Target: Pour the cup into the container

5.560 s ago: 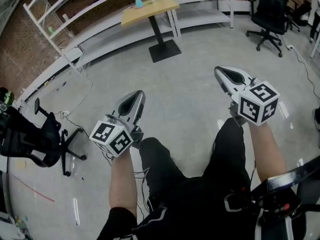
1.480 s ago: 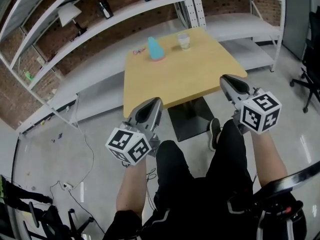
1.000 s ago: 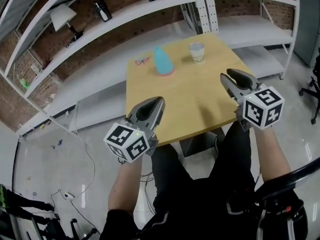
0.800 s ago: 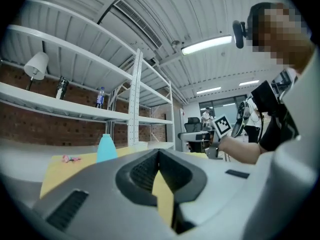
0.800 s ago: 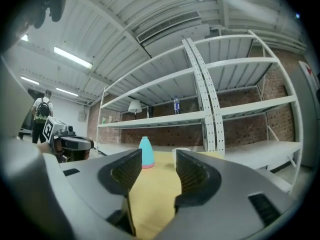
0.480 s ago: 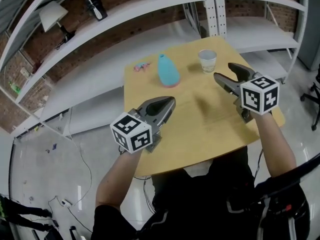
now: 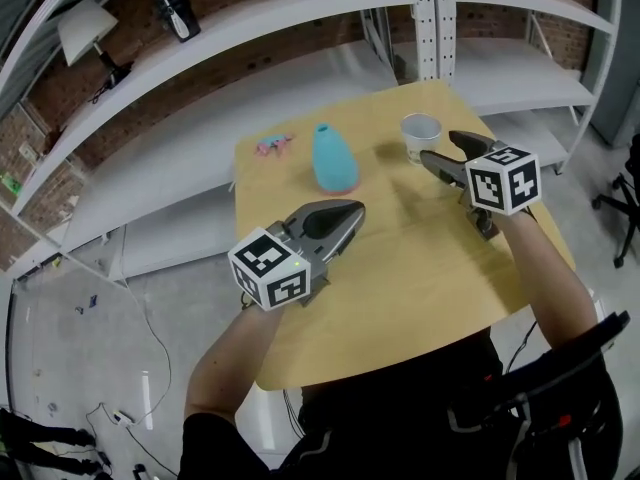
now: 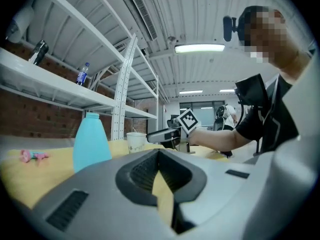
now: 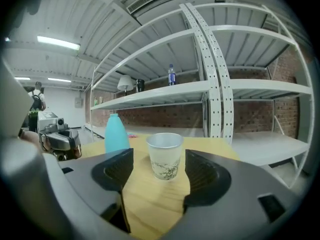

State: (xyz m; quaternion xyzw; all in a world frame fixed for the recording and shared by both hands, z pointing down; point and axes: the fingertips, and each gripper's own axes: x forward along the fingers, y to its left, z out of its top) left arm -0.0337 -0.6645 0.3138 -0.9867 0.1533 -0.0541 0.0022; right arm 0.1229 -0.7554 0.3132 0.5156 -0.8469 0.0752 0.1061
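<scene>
My left tongs (image 7: 351, 212) are closed and empty above the tabletop (image 7: 400, 268). The blue bottle (image 7: 334, 158) and the cup (image 7: 421, 136) stand upright, apart. My right tongs (image 7: 439, 148) have just been opening, with the cup just ahead, ungripped. That fits either before the pour or after it.

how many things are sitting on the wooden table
3: a blue bottle near the far middle, a paper cup to its right, and a small pink item toward the far left corner. Nothing seems hidden.
</scene>
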